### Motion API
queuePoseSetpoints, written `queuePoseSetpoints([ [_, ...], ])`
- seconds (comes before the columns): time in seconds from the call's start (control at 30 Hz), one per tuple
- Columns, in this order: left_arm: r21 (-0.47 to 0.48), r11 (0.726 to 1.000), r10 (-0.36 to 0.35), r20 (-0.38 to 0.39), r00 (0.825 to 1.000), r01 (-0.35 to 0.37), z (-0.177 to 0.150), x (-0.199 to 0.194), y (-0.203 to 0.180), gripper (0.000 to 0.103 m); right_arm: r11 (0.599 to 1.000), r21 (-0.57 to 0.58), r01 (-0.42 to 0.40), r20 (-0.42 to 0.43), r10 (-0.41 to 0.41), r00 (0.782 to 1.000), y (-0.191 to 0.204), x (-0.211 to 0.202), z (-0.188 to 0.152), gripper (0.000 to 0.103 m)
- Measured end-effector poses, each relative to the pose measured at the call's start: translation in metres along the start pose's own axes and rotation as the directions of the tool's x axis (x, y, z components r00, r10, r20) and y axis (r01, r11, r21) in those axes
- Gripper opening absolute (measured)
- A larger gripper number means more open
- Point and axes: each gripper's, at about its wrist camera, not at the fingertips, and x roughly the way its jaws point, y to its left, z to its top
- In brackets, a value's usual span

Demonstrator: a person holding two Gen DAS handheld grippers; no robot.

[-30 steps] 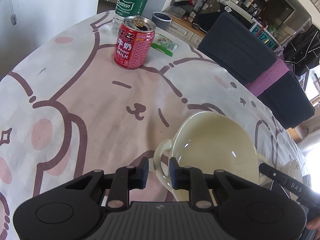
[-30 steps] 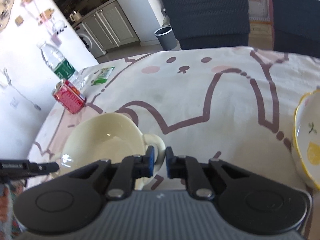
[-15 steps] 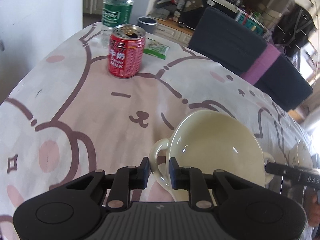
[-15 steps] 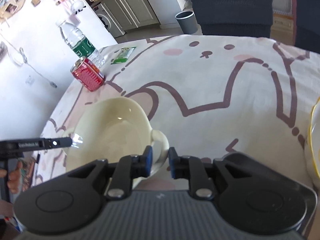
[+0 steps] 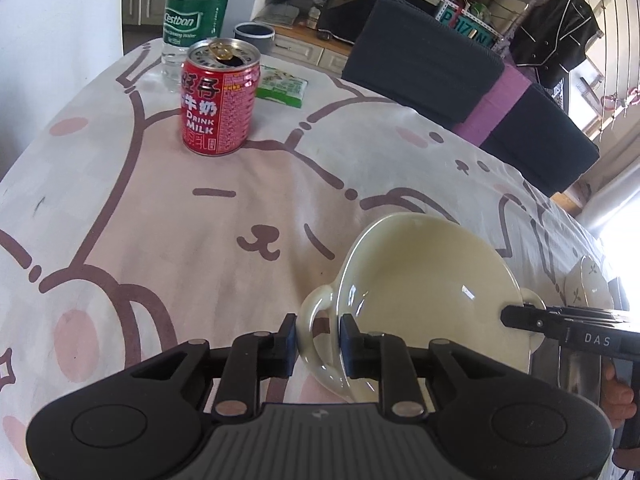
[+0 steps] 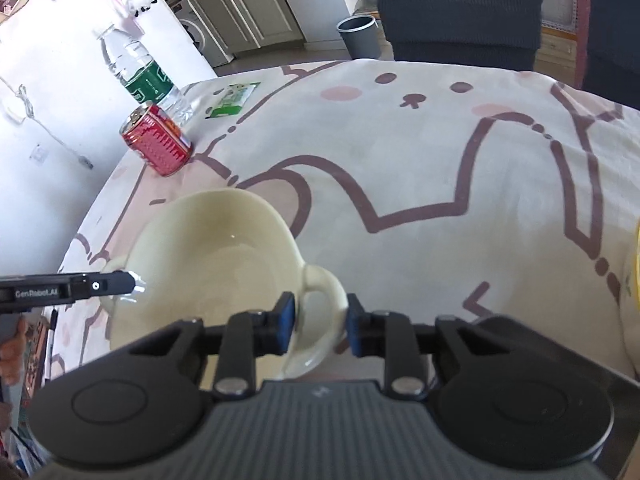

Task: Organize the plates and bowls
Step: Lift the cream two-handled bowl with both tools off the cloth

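A cream bowl [image 5: 428,280] with two loop handles sits over the cartoon tablecloth [image 5: 200,220]. My left gripper [image 5: 318,340] is shut on its left handle, one pad on each side of the loop. In the right wrist view the same bowl [image 6: 216,256] lies low and left. My right gripper [image 6: 320,328] has its jaws spread around the right handle, which sits between the blue pads without being pinched. A second bowl [image 5: 588,280], white with a leaf print, stands at the right, and only its yellow rim [image 6: 635,268] shows in the right wrist view.
A red milk can [image 5: 218,104], a water bottle [image 5: 196,20] and a green packet [image 5: 282,86] stand at the far left of the table. Dark chairs [image 5: 424,68] line the far edge. A grey bin [image 6: 358,36] is on the floor beyond.
The right gripper's jaws have widened and moved forward around the bowl's right handle. The left gripper has rolled a little while keeping its hold on the left handle.
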Motion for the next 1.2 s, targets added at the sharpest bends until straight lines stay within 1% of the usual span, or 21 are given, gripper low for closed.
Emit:
queuePoseSetpoints([
  [0.07, 0.002, 1.000, 0.000, -0.008, 1.000, 0.001, 0.001, 0.002, 0.000, 0.025, 1.000, -0.013, -0.002, -0.002, 0.002, 1.000, 0.000, 0.002, 0.000, 0.031],
  [0.17, 0.024, 1.000, 0.005, -0.013, 1.000, -0.005, 0.001, 0.003, -0.002, 0.025, 1.000, 0.001, -0.025, -0.005, 0.025, 1.000, -0.004, 0.004, -0.001, 0.031],
  [0.27, 0.025, 1.000, 0.001, -0.018, 1.000, -0.001, 0.001, 0.005, -0.001, 0.025, 0.999, 0.010, -0.035, -0.012, 0.035, 0.999, -0.005, 0.007, -0.001, 0.031],
  [0.37, 0.018, 1.000, -0.010, -0.024, 1.000, 0.011, 0.000, 0.008, 0.001, 0.025, 0.999, 0.035, -0.042, -0.017, 0.043, 0.999, -0.007, 0.010, -0.001, 0.031],
  [0.57, 0.022, 1.000, -0.009, -0.033, 0.999, 0.010, 0.001, 0.011, 0.000, 0.026, 0.995, 0.081, -0.052, -0.035, 0.055, 0.998, -0.009, 0.012, 0.000, 0.031],
  [0.73, 0.018, 1.000, -0.011, -0.037, 0.999, 0.012, 0.001, 0.012, 0.001, 0.026, 0.998, 0.047, -0.036, -0.042, 0.038, 0.998, -0.003, 0.013, 0.001, 0.031],
  [0.97, 0.015, 1.000, -0.009, -0.040, 0.999, 0.010, 0.001, 0.016, 0.000, 0.026, 0.998, 0.050, -0.036, -0.036, 0.038, 0.999, -0.002, 0.014, 0.001, 0.031],
  [1.2, 0.020, 1.000, 0.006, -0.038, 0.999, -0.005, 0.001, 0.017, -0.003, 0.027, 0.996, 0.077, -0.054, -0.044, 0.057, 0.997, -0.006, 0.017, 0.000, 0.029],
])
